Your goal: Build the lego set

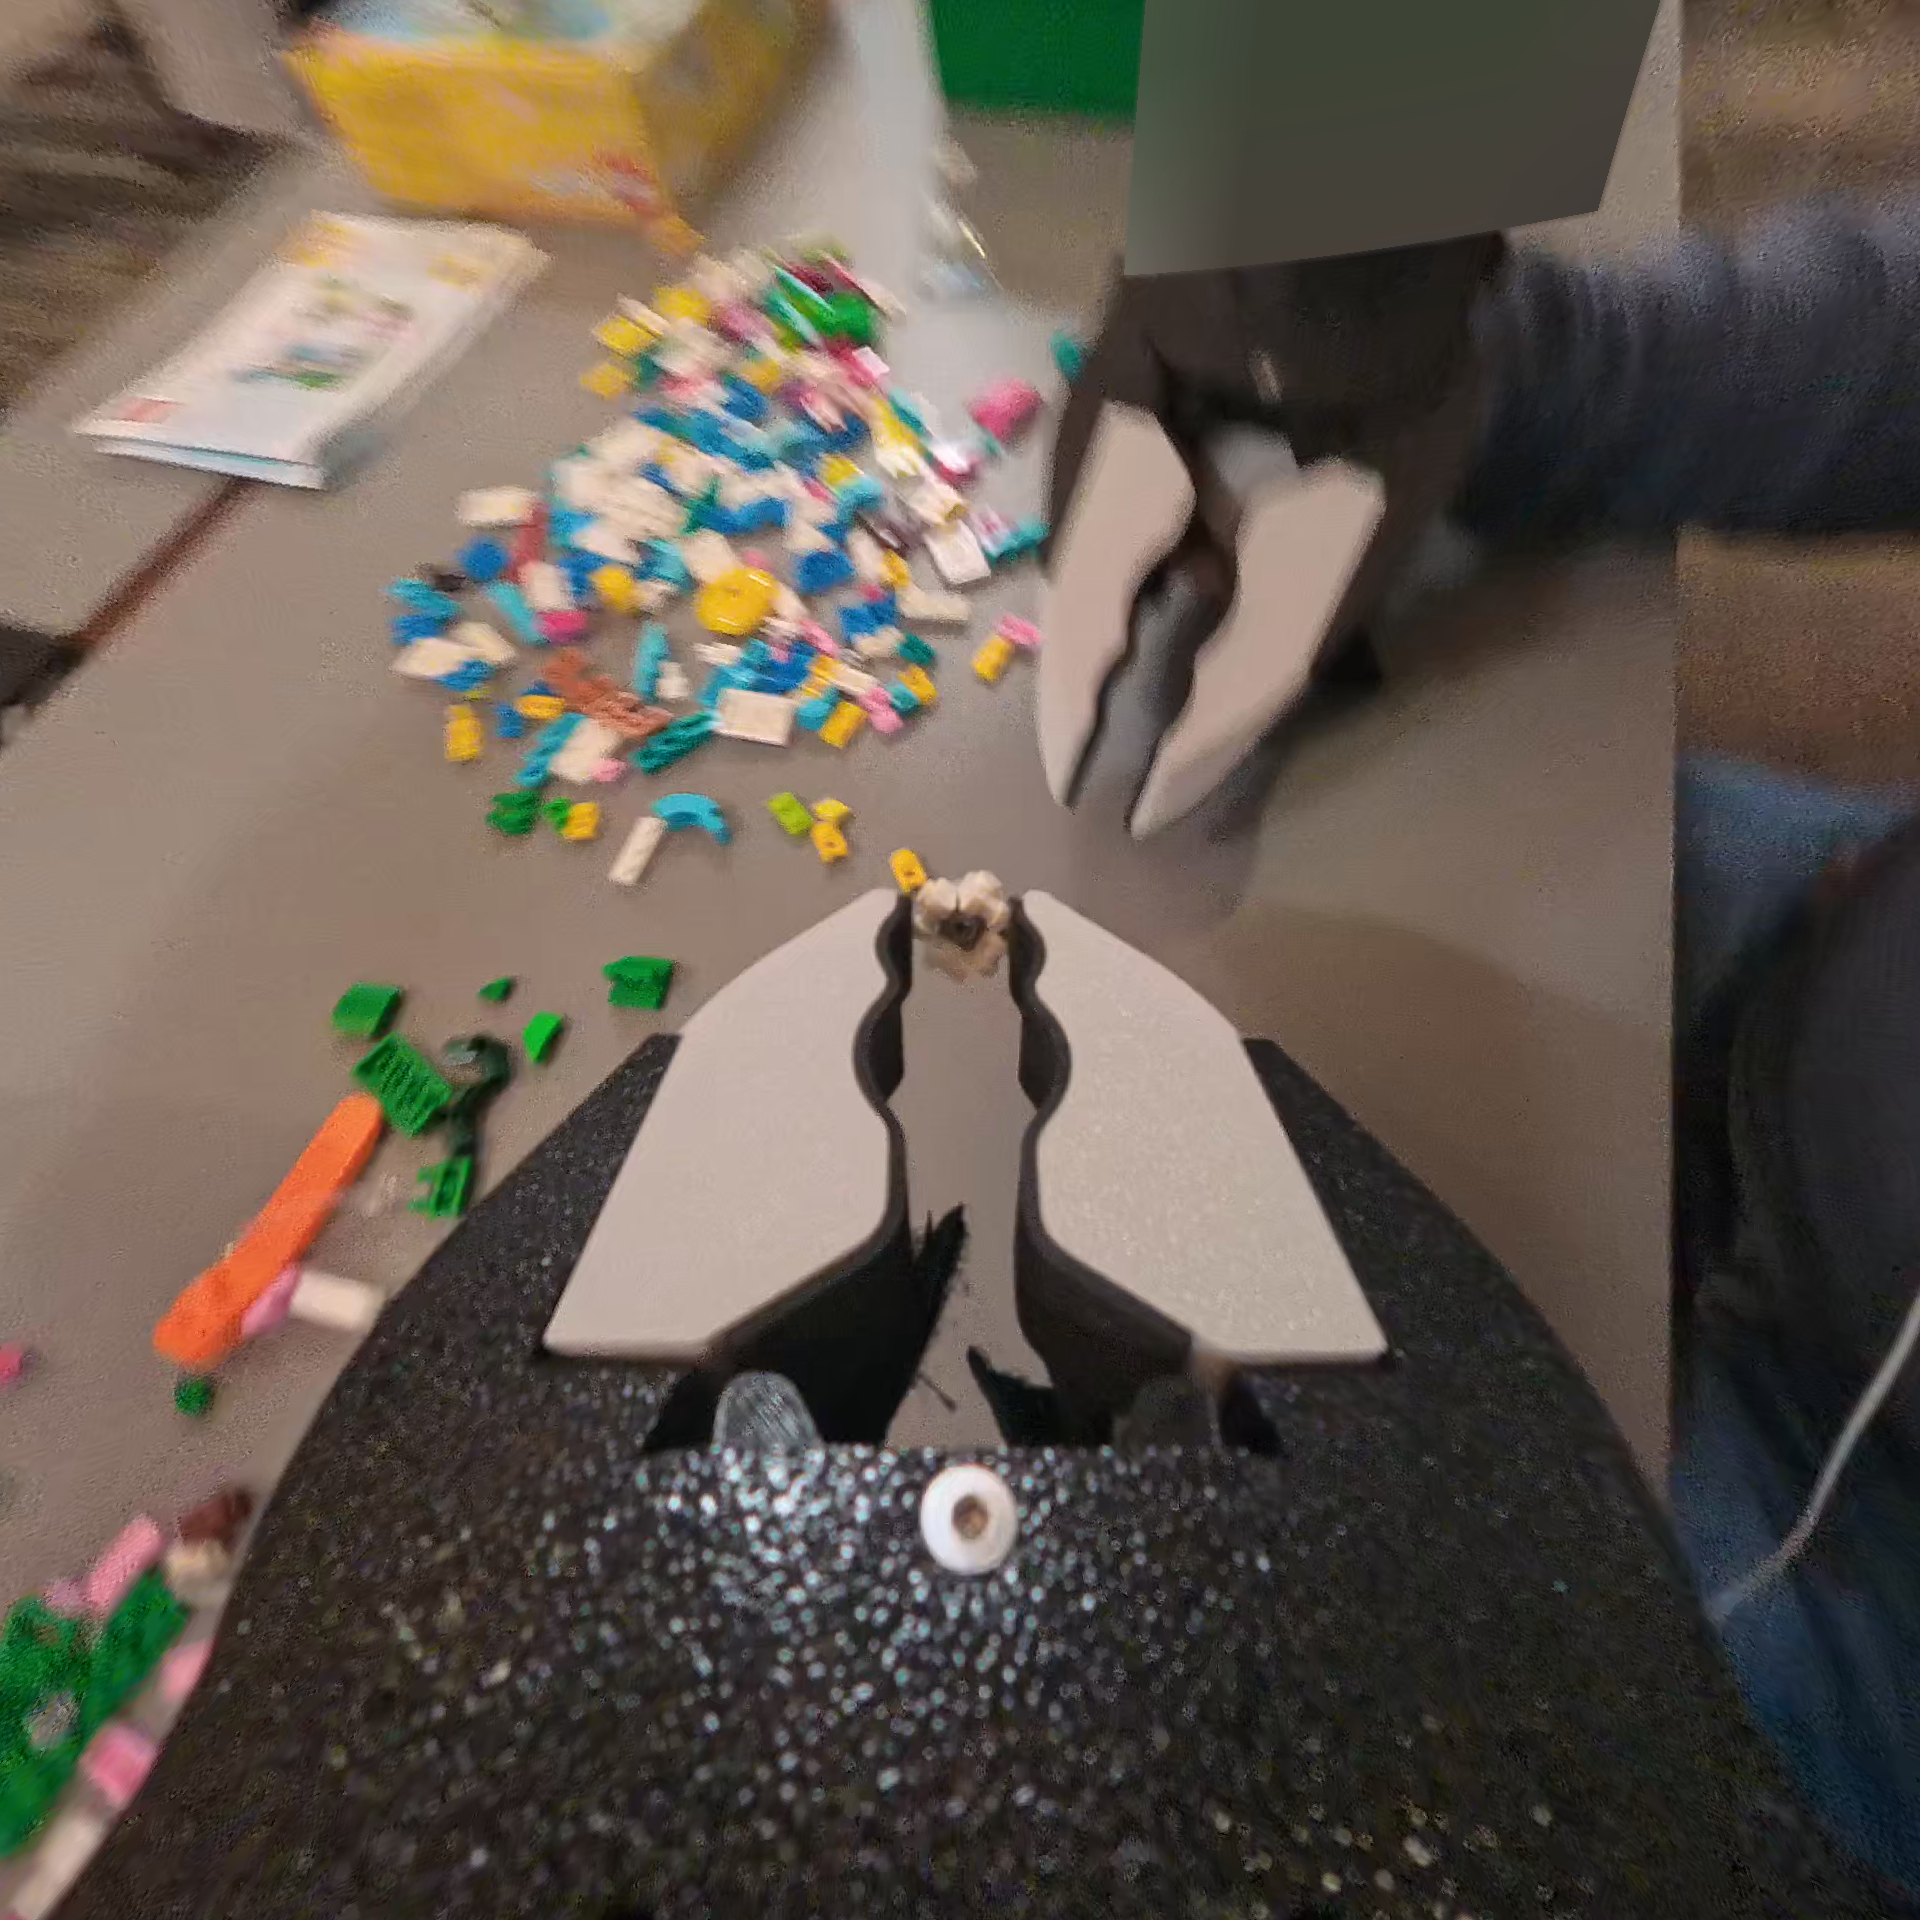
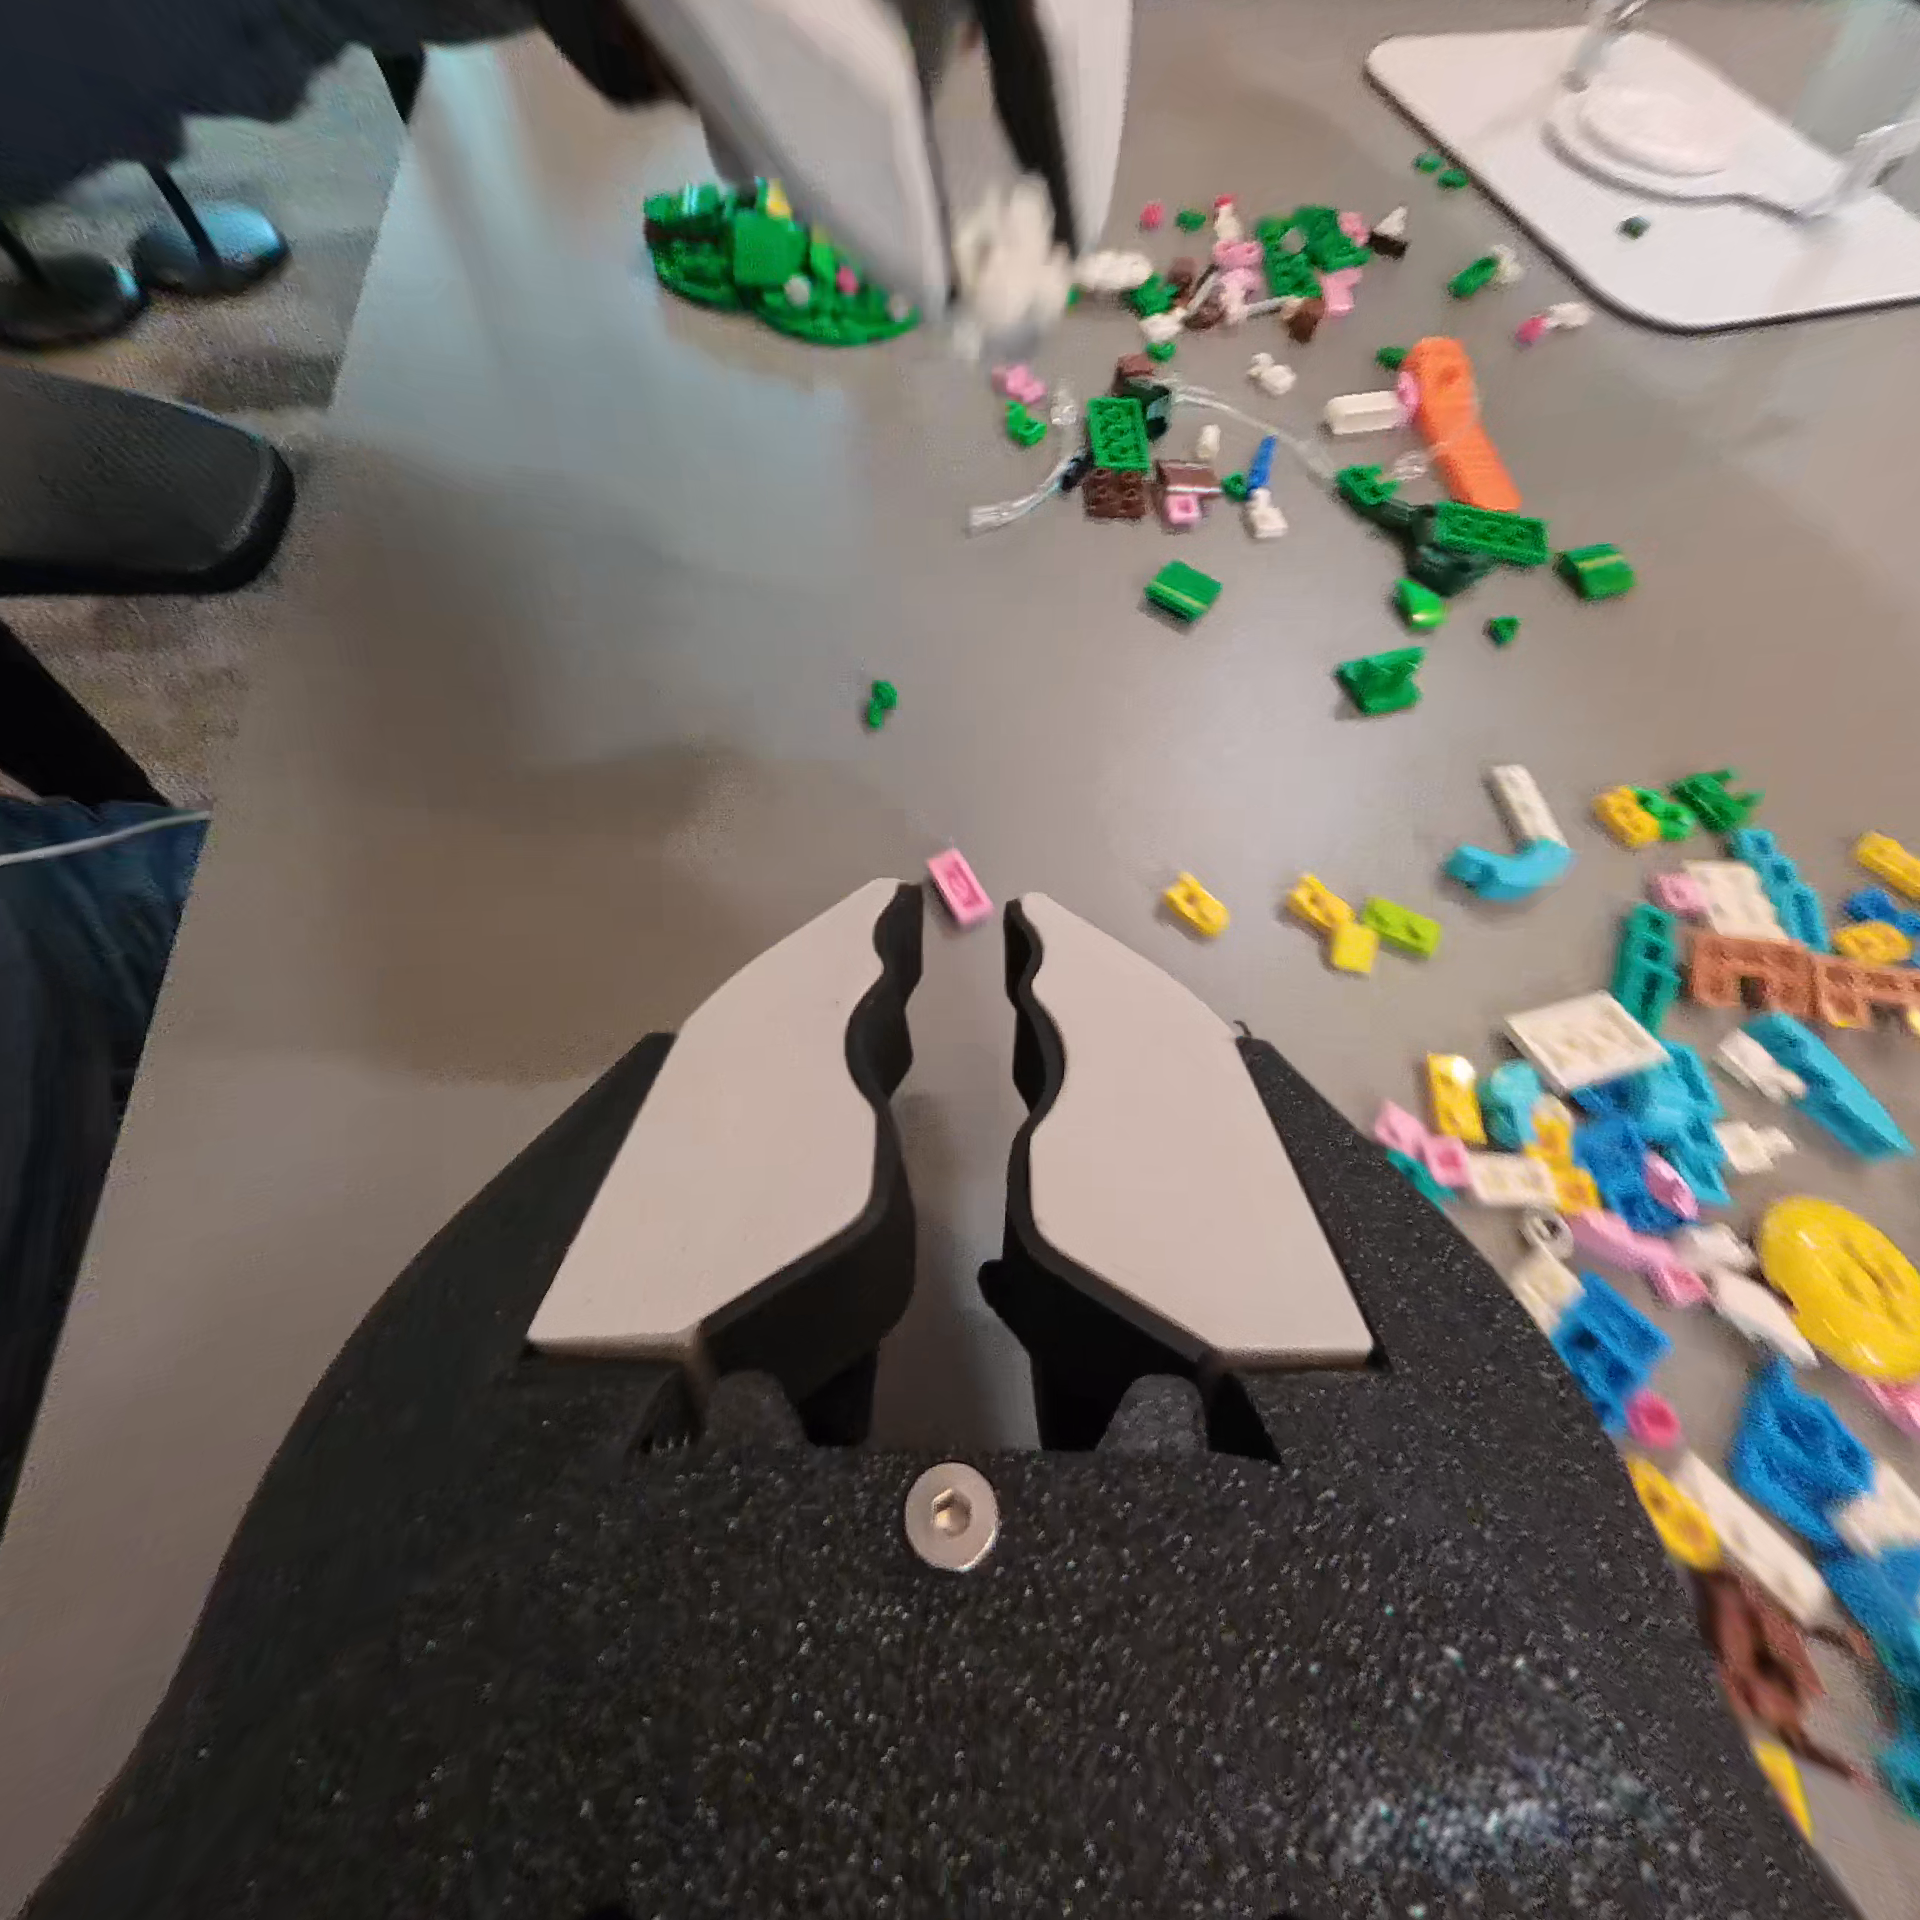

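Grey table (image 1: 260,831) throughout; loose lego pieces are scattered over it.

Left wrist view only: a yellow box (image 1: 540,114) and a booklet (image 1: 301,343) are seen at the far end, beyond the mixed pile of bricks (image 1: 717,551). The right gripper (image 1: 1101,805) is seen from outside, hanging tips-down just beside that pile, its fingers narrowly parted with nothing visible between them there.

Right wrist view only: a green base build (image 2: 769,270) is seen at the far side, with the left gripper's pale fingers (image 2: 831,135) above it, a blurred white piece at their tips. A white flat stand (image 2: 1683,197) lies at the far right. An orange brick separator (image 2: 1455,436) lies among green and brown pieces.

Left gripper (image 1: 961,914): a small white flower-shaped piece (image 1: 961,920) sits between the fingertips, pinched there.

Right gripper (image 2: 961,904): jaws are held at a narrow gap. A small pink tile (image 2: 958,885) lies just at the tips, nearer the left finger; whether it is touched or gripped cannot be told.
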The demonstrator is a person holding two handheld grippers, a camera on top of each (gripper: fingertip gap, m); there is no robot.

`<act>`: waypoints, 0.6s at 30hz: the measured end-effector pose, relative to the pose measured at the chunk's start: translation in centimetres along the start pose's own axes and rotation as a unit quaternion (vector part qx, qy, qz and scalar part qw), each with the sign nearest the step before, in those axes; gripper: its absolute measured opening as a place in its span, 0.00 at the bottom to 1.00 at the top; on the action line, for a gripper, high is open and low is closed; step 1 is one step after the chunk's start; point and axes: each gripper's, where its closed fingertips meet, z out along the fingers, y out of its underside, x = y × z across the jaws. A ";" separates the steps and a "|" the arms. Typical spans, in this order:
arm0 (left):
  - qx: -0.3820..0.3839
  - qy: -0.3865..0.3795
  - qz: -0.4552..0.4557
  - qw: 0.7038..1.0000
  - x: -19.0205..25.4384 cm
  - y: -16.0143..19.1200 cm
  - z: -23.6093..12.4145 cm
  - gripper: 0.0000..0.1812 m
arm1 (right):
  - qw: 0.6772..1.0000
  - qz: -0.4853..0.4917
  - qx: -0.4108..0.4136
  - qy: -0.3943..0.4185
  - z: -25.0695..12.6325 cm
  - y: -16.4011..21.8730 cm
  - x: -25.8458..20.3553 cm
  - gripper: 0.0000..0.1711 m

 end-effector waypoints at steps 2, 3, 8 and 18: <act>0.064 -0.055 -0.046 0.995 -0.7 -0.1 -2.4 0.09 | 1.000 -0.012 -0.022 0.002 2.0 -0.6 -1.0 0.05; 0.085 -0.091 -0.062 0.990 -1.2 0.1 -3.6 0.09 | 0.999 -0.014 -0.035 0.009 2.9 -0.7 -1.3 0.05; 0.162 -0.148 -0.124 0.968 -1.3 0.9 -7.0 0.09 | 0.997 -0.017 -0.075 0.019 5.5 -1.2 -2.0 0.04; 0.204 -0.115 -0.191 0.953 -0.8 2.5 -7.0 0.09 | 0.988 -0.036 -0.138 0.059 7.1 -0.9 -1.8 0.06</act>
